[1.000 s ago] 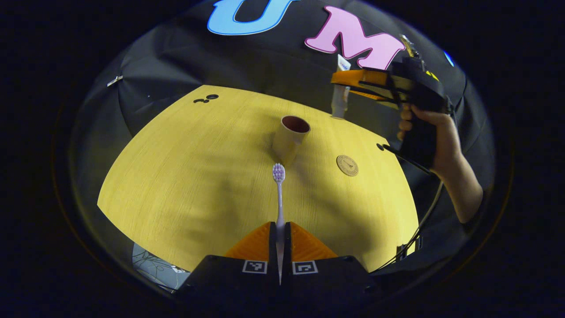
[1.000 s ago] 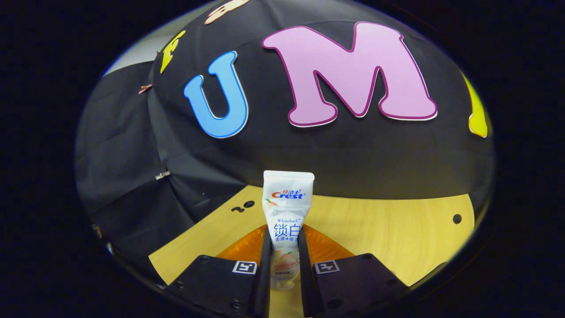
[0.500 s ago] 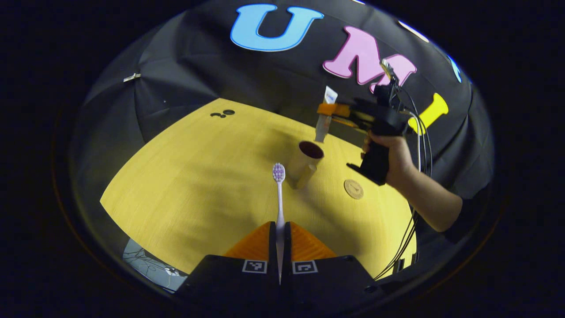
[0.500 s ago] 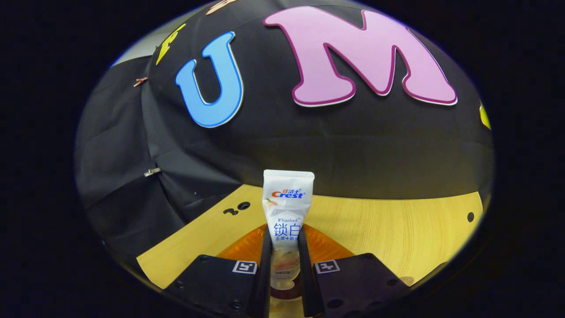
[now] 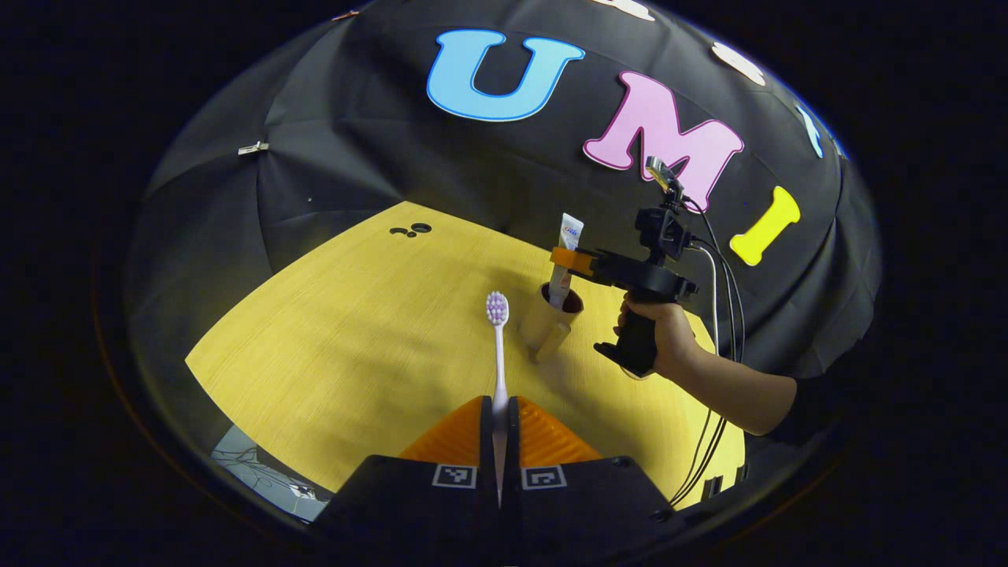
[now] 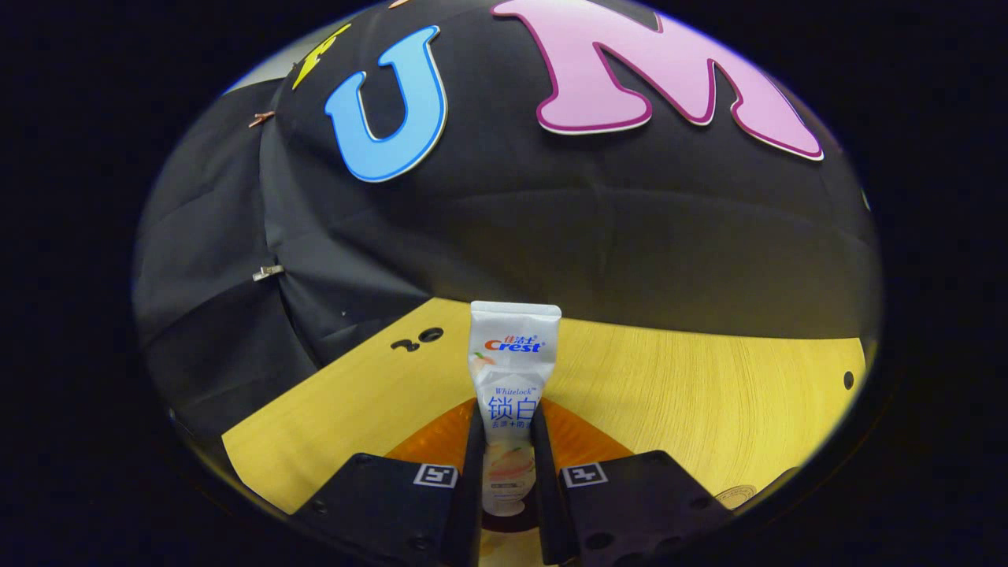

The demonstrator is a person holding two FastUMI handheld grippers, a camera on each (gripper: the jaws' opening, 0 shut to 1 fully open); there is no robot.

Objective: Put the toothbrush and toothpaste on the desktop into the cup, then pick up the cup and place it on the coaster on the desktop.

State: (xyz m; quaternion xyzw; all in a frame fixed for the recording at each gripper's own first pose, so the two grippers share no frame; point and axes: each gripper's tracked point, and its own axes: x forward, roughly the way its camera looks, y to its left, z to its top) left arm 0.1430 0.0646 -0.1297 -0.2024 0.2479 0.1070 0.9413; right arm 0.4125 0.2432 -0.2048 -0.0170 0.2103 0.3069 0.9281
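One toothbrush [image 5: 498,346], one toothpaste tube [image 6: 512,386], one cup [image 5: 549,327] and one coaster [image 6: 734,497] on one tabletop [image 5: 346,331]. Two grippers: left gripper [image 5: 499,417], right gripper [image 6: 508,449].

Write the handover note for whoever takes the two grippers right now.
Left gripper: jaws shut on the white toothbrush with the lilac bristle head, held above the yellow wooden desktop, short of the cup.
Right gripper: jaws shut on the white toothpaste tube, upright, its lower end at the mouth of the tan cup with the dark inside.
Round brown coaster: on the desktop, bare, beside the cup.
Done: both items picked up.
Left: release the tube into the cup, drop the toothbrush in, then lift the cup onto the coaster.
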